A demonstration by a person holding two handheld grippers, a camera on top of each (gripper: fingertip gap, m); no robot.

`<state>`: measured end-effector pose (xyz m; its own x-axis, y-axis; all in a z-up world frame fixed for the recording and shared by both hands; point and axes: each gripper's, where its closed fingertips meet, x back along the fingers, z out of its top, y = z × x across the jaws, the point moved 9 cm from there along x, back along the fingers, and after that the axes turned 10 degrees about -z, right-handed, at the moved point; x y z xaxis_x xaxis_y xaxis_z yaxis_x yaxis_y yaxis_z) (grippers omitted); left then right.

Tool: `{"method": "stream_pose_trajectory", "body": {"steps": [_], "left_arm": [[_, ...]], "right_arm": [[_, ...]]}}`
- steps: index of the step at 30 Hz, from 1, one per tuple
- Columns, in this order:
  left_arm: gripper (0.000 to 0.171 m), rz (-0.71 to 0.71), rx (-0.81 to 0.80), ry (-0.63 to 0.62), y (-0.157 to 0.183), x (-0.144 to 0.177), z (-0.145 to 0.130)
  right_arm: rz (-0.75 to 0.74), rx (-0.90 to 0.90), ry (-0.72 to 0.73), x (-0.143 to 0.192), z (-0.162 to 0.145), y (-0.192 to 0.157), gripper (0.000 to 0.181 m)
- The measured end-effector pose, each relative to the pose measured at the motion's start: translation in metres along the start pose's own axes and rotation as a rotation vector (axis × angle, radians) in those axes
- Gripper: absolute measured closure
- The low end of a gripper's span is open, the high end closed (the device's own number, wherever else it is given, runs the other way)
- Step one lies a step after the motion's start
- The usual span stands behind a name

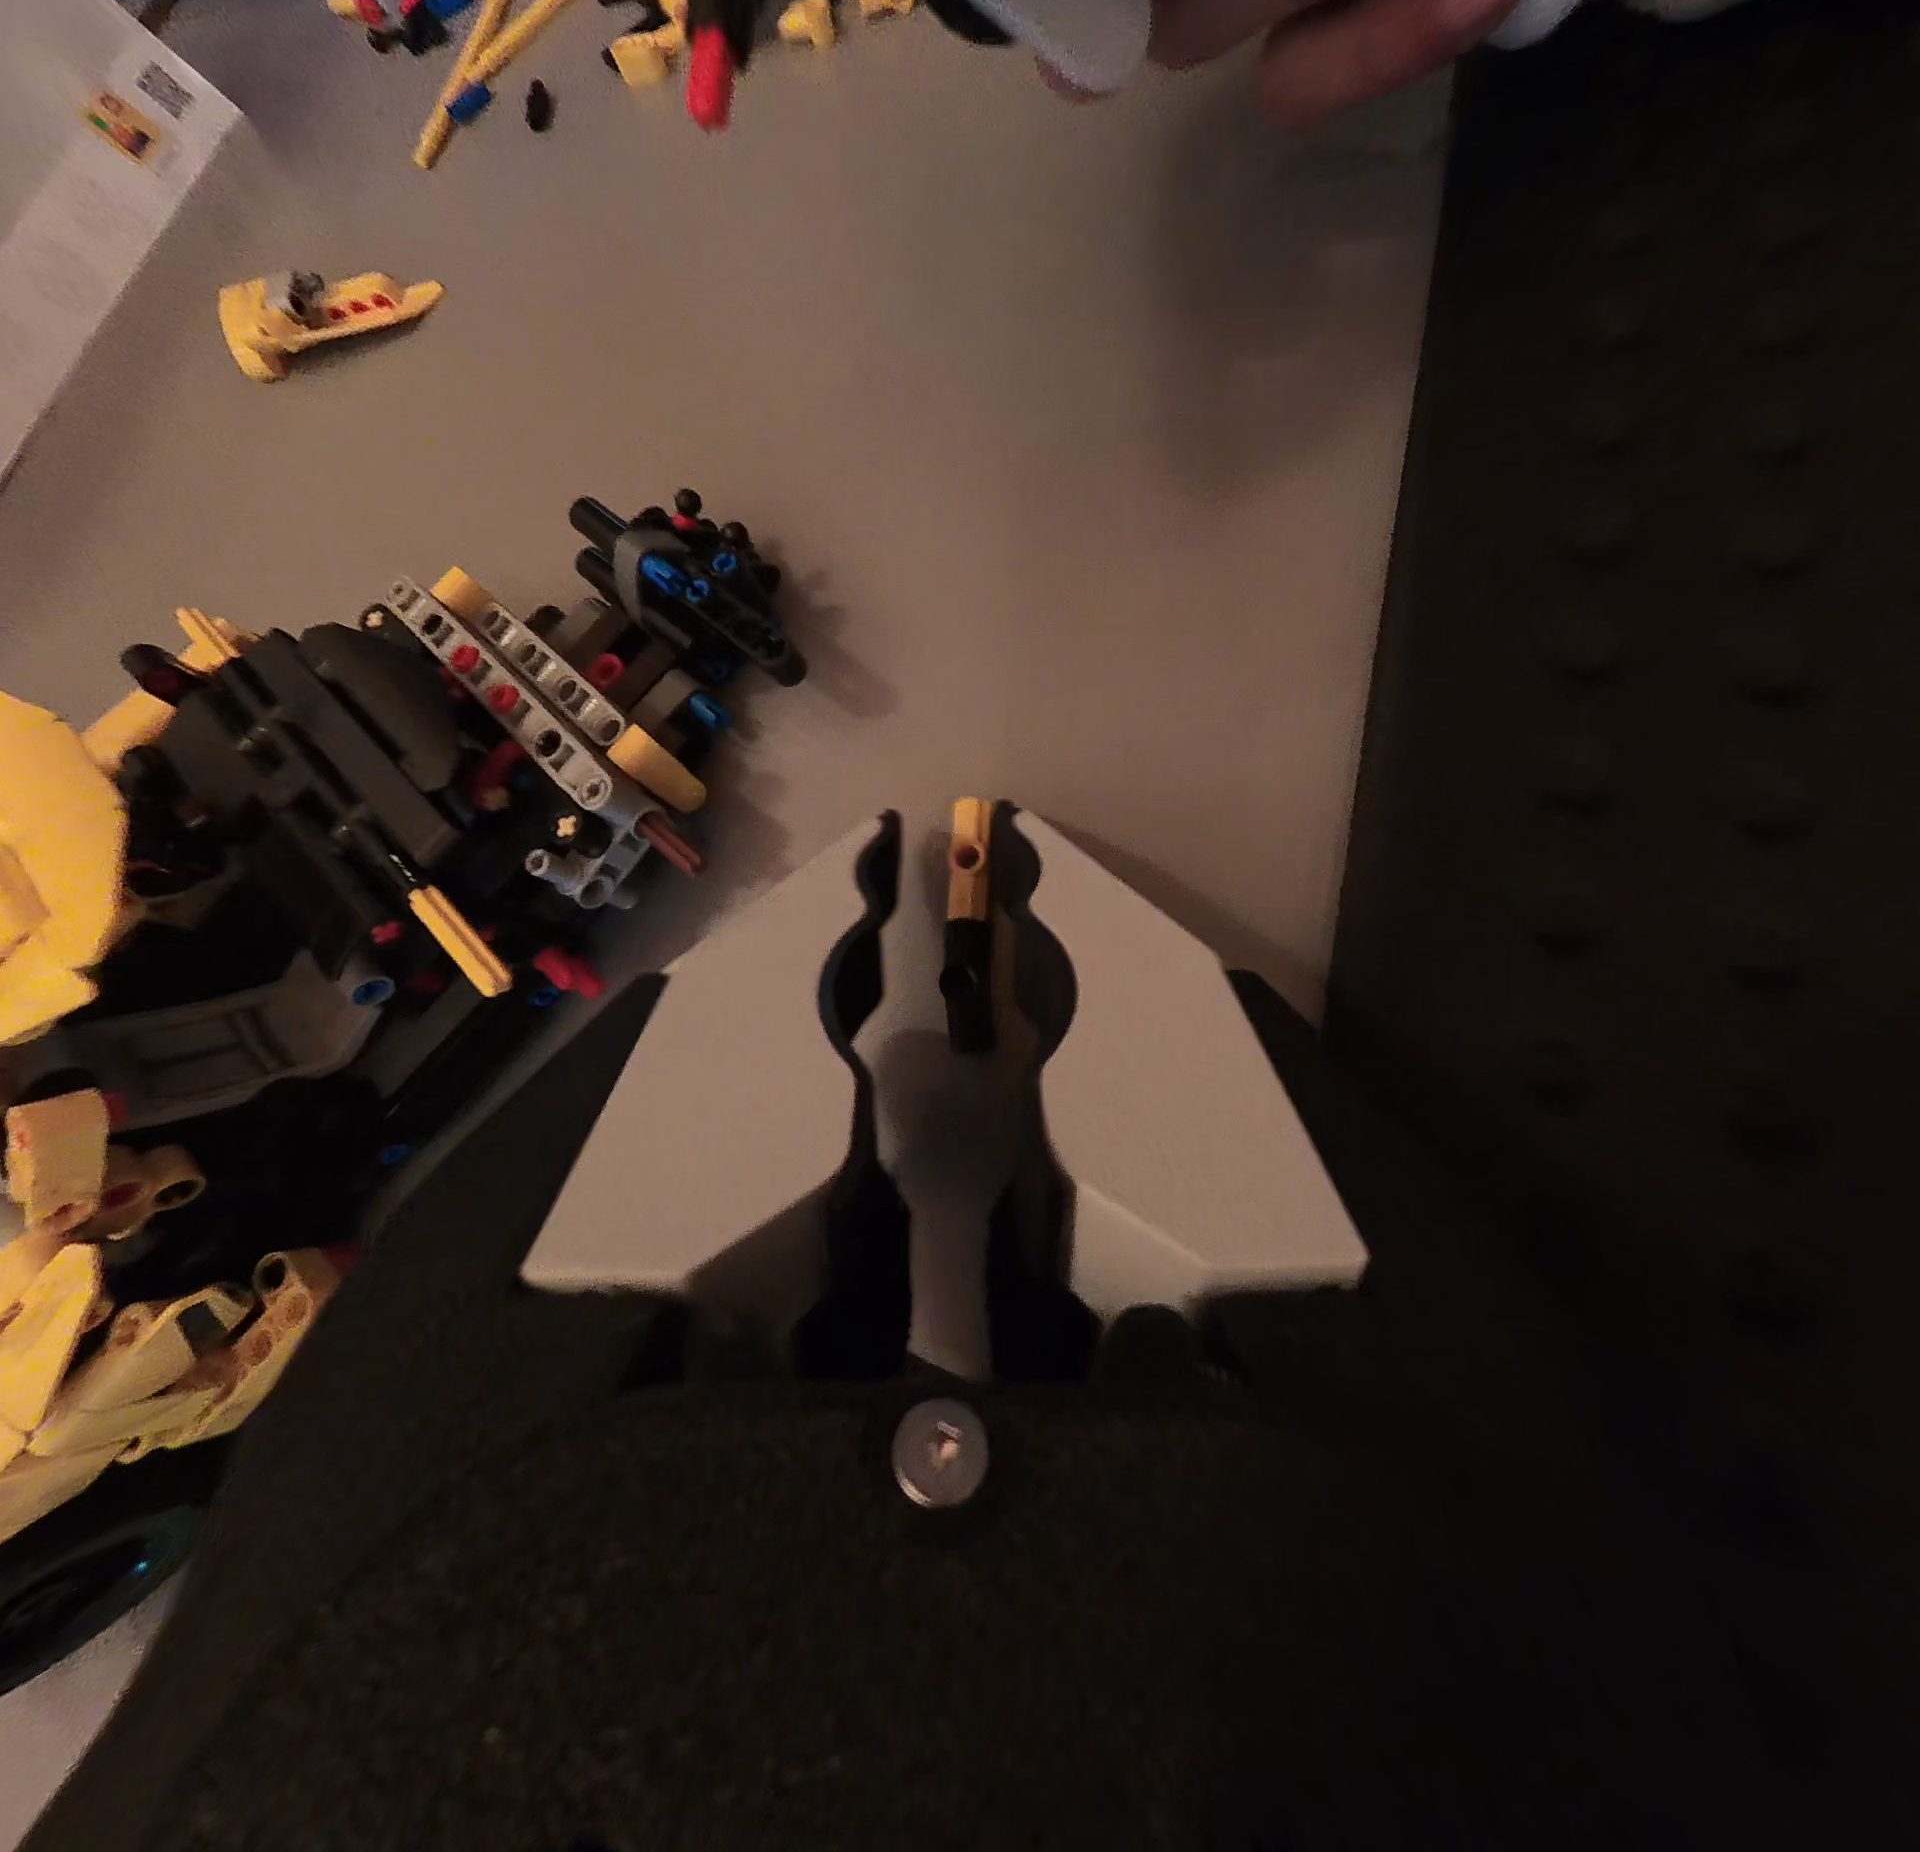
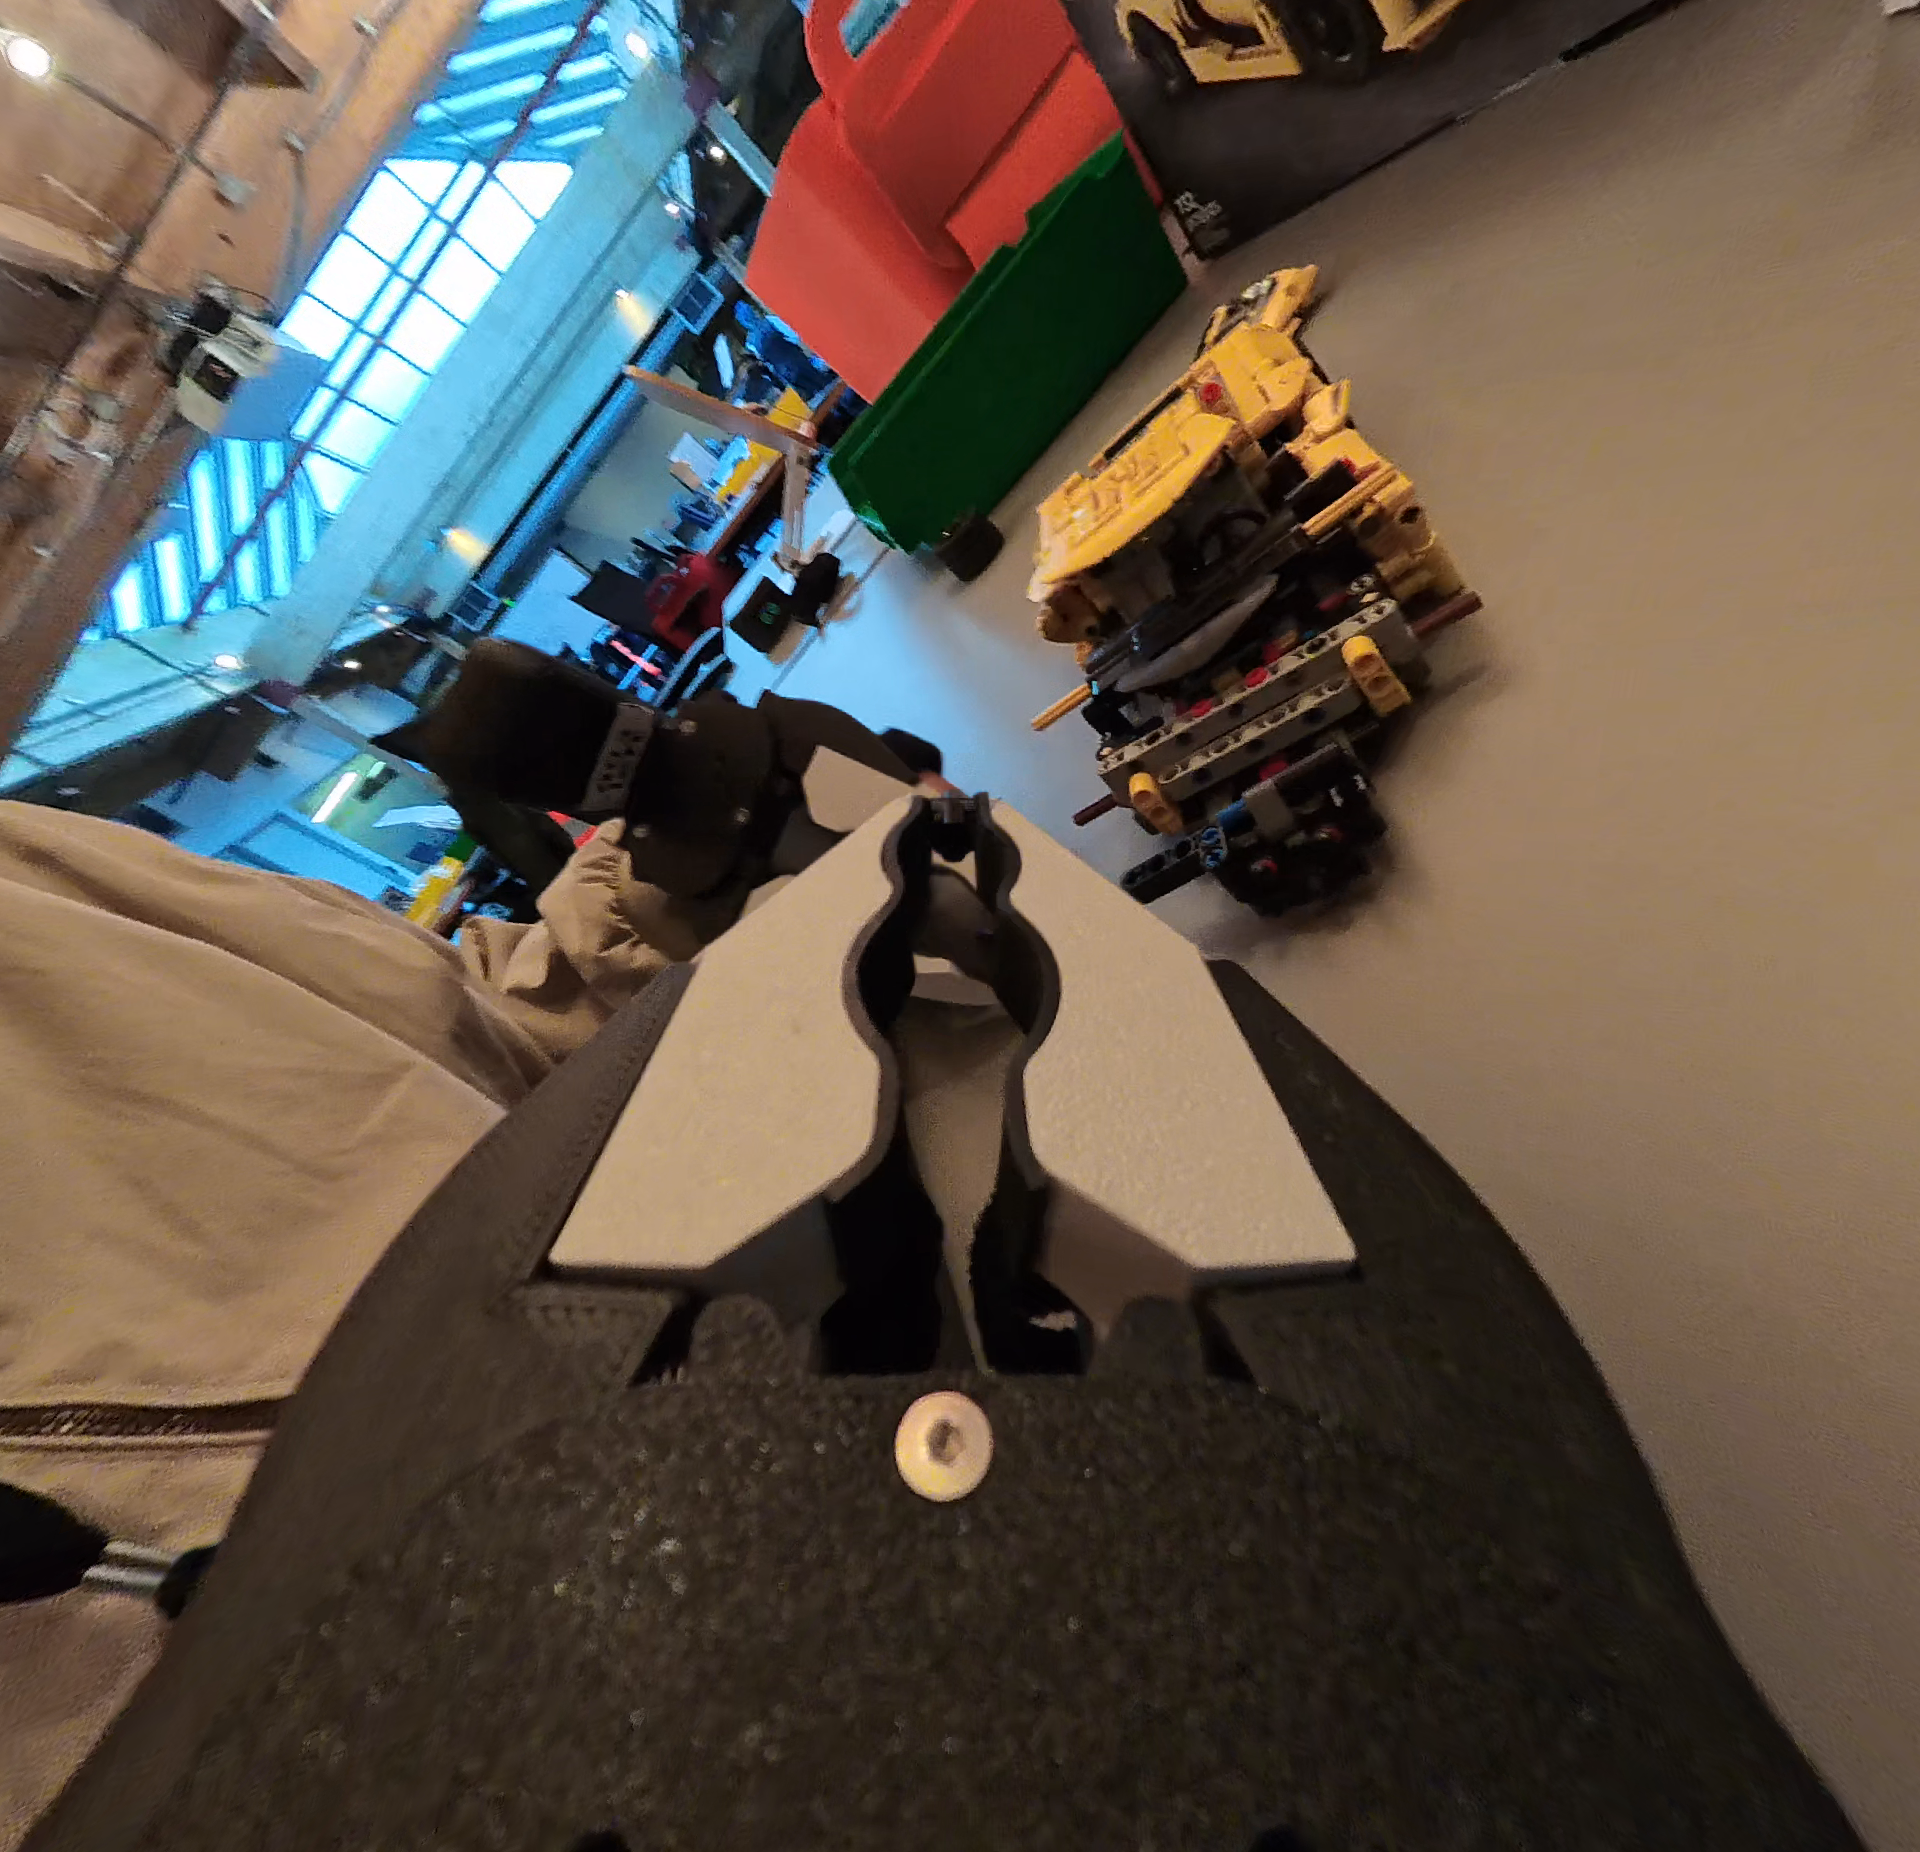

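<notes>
In the left wrist view my left gripper hangs over the grey table, shut on a small yellow-and-black pin piece that lies along the right finger. A partly built yellow-and-black brick car stands just left of it. In the right wrist view my right gripper is shut on a tiny black piece at its tips. Just beyond are the left gripper's black body and a beige sleeve. The car stands to the right.
Loose yellow, red, blue and black parts lie at the far side, with a small yellow sub-assembly and a white box. A blurred hand is at top right. The table edge drops to dark floor. Red and green bins and a printed box stand behind. Across from one pair of fingers to the other is roughly 11 cm.
</notes>
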<state>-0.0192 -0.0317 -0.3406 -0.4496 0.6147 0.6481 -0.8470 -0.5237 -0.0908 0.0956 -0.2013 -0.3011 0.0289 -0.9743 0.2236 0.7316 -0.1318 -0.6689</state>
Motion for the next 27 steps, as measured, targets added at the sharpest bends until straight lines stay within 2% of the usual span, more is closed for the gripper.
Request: {"method": "stream_pose_trajectory", "body": {"steps": [1, 3, 7, 10, 21, 27], "left_arm": [[0.143, 0.022, -0.002, 0.017, -0.001, 0.001, 0.002], [0.14, 0.102, -0.041, 0.057, -0.002, 0.005, 0.009], [0.146, 0.377, -0.199, 0.102, 0.001, 0.011, 0.026], [0.149, 0.539, -0.283, 0.06, 0.002, 0.01, 0.031], [0.169, 0.512, -0.332, 0.016, 0.007, 0.003, 0.029], [0.169, 0.499, -0.366, 0.071, 0.01, 0.01, 0.032]], "right_arm": [[-0.015, -0.009, -0.012, -0.002, -0.001, 0.001, 0.175], [-0.019, -0.051, -0.029, -0.009, -0.005, 0.003, 0.175], [-0.089, 0.017, -0.055, -0.026, -0.01, -0.008, 0.175], [-0.101, 0.049, -0.065, -0.037, -0.013, -0.016, 0.175], [-0.115, 0.065, -0.117, -0.048, -0.018, -0.019, 0.175], [0.021, -0.013, -0.135, -0.042, -0.015, -0.017, 0.176]]}}
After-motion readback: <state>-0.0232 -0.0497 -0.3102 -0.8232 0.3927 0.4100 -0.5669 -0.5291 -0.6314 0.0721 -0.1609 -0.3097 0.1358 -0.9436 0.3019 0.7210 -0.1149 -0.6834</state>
